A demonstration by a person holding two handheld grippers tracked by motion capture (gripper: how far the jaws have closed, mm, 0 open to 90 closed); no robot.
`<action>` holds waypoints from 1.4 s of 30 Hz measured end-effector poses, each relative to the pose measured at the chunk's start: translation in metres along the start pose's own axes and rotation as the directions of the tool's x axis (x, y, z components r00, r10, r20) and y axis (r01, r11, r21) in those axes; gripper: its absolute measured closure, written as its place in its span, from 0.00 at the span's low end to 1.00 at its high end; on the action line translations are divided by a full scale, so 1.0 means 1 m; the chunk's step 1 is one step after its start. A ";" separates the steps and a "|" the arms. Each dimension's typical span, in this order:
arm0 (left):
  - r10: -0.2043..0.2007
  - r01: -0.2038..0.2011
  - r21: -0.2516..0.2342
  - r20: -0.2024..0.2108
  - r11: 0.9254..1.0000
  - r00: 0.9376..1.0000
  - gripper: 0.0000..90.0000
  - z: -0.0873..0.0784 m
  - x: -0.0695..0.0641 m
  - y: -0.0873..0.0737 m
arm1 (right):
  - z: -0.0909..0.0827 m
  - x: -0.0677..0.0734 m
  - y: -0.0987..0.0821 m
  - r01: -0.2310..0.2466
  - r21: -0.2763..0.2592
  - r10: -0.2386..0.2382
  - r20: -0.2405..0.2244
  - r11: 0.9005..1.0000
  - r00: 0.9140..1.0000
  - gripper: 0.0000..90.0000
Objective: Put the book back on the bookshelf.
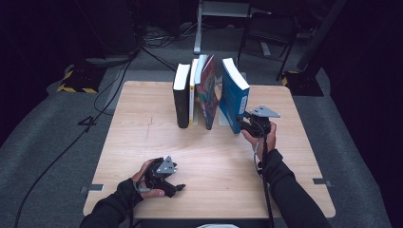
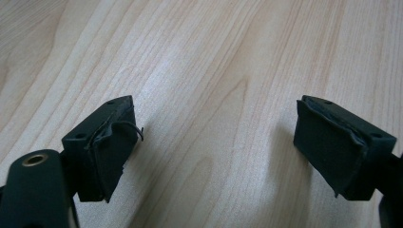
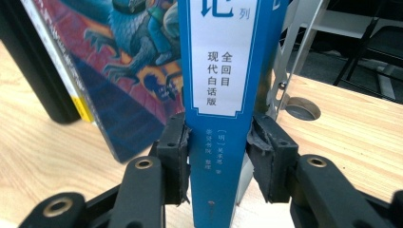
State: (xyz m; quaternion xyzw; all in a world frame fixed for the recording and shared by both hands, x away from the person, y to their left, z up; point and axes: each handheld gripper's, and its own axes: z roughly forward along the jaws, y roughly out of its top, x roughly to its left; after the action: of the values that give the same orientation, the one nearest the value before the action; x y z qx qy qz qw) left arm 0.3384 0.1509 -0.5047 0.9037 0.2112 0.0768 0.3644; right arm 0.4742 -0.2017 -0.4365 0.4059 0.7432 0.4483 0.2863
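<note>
A: Near item? The left gripper [image 1: 177,186] low over the table [image 1: 142,142], jaws spread wide with nothing between them.

B: Farther: the right gripper [image 3: 216,156] clamps the spine of the blue book [image 3: 223,95], rightmost of the upright row; its white label is legible in the right gripper view.

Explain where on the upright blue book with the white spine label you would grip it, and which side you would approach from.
Grip the blue book with the white spine label low on its spine, one jaw on each cover, coming level from the table's near edge. It stands upright with the spine facing that edge and open gaps on both sides, so the jaws can straddle it, as the right gripper does now. The left gripper rests open.
</note>
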 end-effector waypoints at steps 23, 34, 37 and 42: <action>0.000 0.000 0.000 0.000 1.000 1.000 0.16 0.000 0.000 0.000 | -0.030 -0.005 0.019 0.140 0.087 -0.135 -0.059 0.986 0.989 0.46; 0.000 0.000 -0.001 0.000 1.000 1.000 0.16 0.000 0.000 0.000 | -0.043 0.003 0.019 0.241 0.136 -0.230 -0.090 0.961 0.969 0.37; 0.000 0.000 -0.001 0.000 1.000 1.000 0.16 0.000 0.000 0.000 | -0.047 0.004 0.016 0.255 0.146 -0.242 -0.100 0.956 0.965 0.36; 0.000 0.000 -0.001 0.000 1.000 1.000 0.16 0.000 0.000 0.000 | -0.056 0.004 0.011 0.283 0.158 -0.270 -0.099 0.946 0.958 0.34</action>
State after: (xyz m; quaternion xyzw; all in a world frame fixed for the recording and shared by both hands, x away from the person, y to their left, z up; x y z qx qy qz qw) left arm 0.3384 0.1509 -0.5048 0.9036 0.2112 0.0769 0.3647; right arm 0.4320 -0.2194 -0.4029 0.3033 0.8386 0.3538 0.2819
